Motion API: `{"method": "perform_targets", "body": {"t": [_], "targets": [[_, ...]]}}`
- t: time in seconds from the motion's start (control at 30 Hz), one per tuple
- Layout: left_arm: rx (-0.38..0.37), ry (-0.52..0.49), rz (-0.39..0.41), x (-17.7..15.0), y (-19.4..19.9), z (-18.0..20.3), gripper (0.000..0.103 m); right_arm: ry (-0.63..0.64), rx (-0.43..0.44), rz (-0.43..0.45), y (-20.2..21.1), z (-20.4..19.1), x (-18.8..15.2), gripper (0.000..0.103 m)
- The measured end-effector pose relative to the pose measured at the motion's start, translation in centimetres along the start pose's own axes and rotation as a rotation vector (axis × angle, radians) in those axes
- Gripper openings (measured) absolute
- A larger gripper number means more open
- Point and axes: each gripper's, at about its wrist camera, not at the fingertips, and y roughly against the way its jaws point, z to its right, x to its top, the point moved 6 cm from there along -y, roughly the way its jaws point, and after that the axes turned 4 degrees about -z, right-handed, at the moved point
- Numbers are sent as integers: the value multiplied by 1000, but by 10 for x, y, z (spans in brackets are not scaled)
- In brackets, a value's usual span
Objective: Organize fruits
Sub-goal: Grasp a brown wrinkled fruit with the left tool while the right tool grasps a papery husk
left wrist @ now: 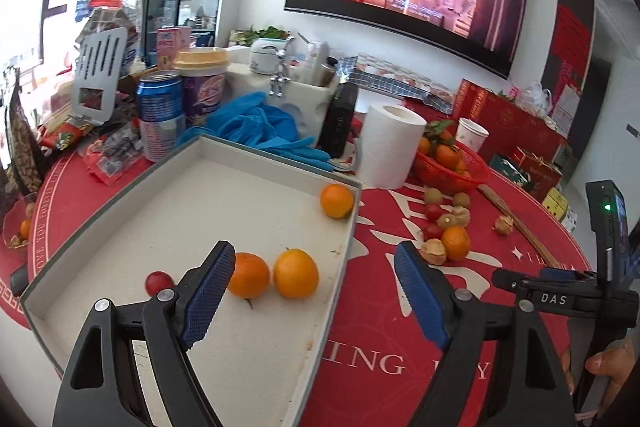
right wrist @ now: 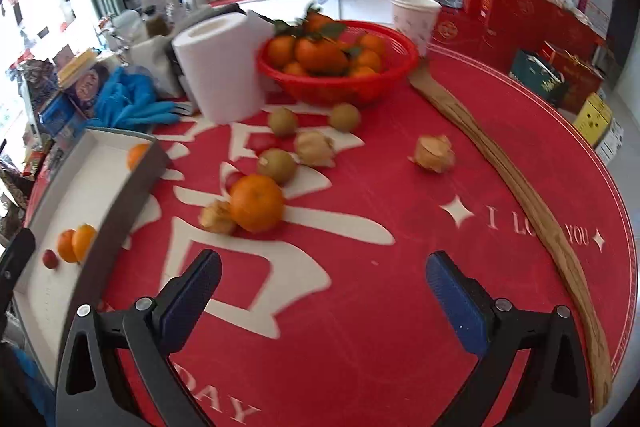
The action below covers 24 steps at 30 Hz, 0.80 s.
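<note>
A shallow grey-rimmed tray (left wrist: 256, 367) lies on the red table and holds three oranges (left wrist: 296, 273) and a small red fruit (left wrist: 159, 282). My left gripper (left wrist: 314, 293) hangs open above the tray's right rim, nothing between its fingers. To the right, on the cloth, lie an orange (right wrist: 257, 203), green-brown fruits (right wrist: 277, 165), papery husked fruits (right wrist: 434, 153) and red cherry tomatoes (left wrist: 433, 211). My right gripper (right wrist: 324, 293) stands open over bare cloth, short of that orange. The tray (right wrist: 120, 195) sits at its left.
A red basket of mandarins (right wrist: 340, 83) stands at the back beside a paper roll (right wrist: 218, 67) and a paper cup (right wrist: 414, 17). A long wooden stick (right wrist: 520, 187) lies along the right. Blue gloves (left wrist: 256, 123), cans and jars crowd the back left.
</note>
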Motion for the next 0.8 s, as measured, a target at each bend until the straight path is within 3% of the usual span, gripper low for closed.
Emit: {"method": "perform_targets", "body": {"t": [0.1,0.27,0.43,0.67,0.77,0.8], "targets": [[-49,-76,-47,-8,-8,27,84,-22,-73,-37,-8,29,-18,103],[-115,-173,-145,-18,-27,73,84,-23,-91,-49,-12,49,-35,103],[-101,-240,-252,-18,-63,102,84,7,-64,-4,-7,49,-41,103],[9,-318,-340,-20,-112,118,83,25,-53,12,-9,49,-42,103],[9,-303,-324,-15,-121,121,76,37,-46,10,-9,49,-43,103],[1,-296,-328,-14,-123,121,68,38,-45,10,-9,49,-43,103]]}}
